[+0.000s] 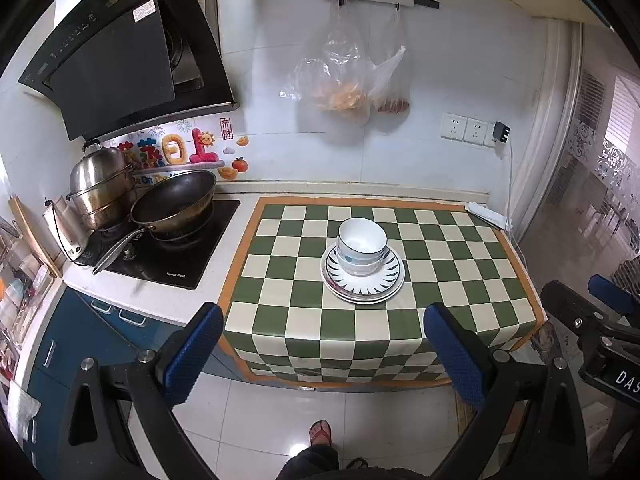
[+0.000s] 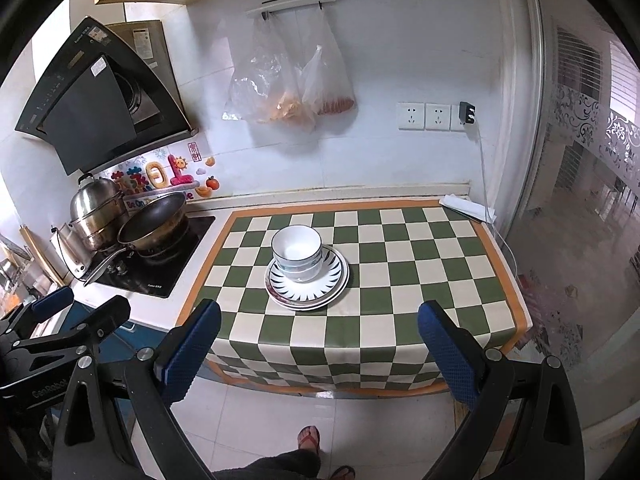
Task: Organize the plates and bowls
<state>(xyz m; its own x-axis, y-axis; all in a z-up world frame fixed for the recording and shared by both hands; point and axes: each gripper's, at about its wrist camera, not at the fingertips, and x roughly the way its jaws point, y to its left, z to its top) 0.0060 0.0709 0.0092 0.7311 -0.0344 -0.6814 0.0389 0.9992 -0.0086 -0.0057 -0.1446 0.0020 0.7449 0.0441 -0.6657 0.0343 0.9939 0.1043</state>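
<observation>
Counter [image 1: 500, 280], large, draped in a green-and-cream checked cloth whose front edge hung over toward the floor; it bore the whole stack near its middle. Hob [image 1: 168, 256], at the counter's left end, carrying a dark wok [image 1: 176, 204] and a steel steamer pot [image 1: 100, 188], both well apart from the stack. Plates [image 1: 384, 284], apparently three, round, nested flat with faces up, the top one rimmed in dark radial marks; no long axis to speak of, the stack's axis being vertical. Bowls [image 1: 362, 242], white, at least two and perhaps three, nested mouth-up on the plates and set slightly toward the plates' rear-left rather than dead centre. Left claw [image 1: 320, 354], fingers spread wide, holding nothing, hanging off the counter's front edge above the floor and well short of the stack. Right claw [image 2: 316, 352], likewise wide and empty, beside the left and equally withdrawn. Judgement: the crockery looked already gathered into one pile, so little or nothing seemed left. Risks from here, as judgement only: a claw closing on the top bowl's thin glazed rim could slip; lifting one nested bowl could drag its neighbour up with it; a push on the off-centre bowls could slide them across the plates; snagging the loose overhanging cloth could shift the pile
</observation>
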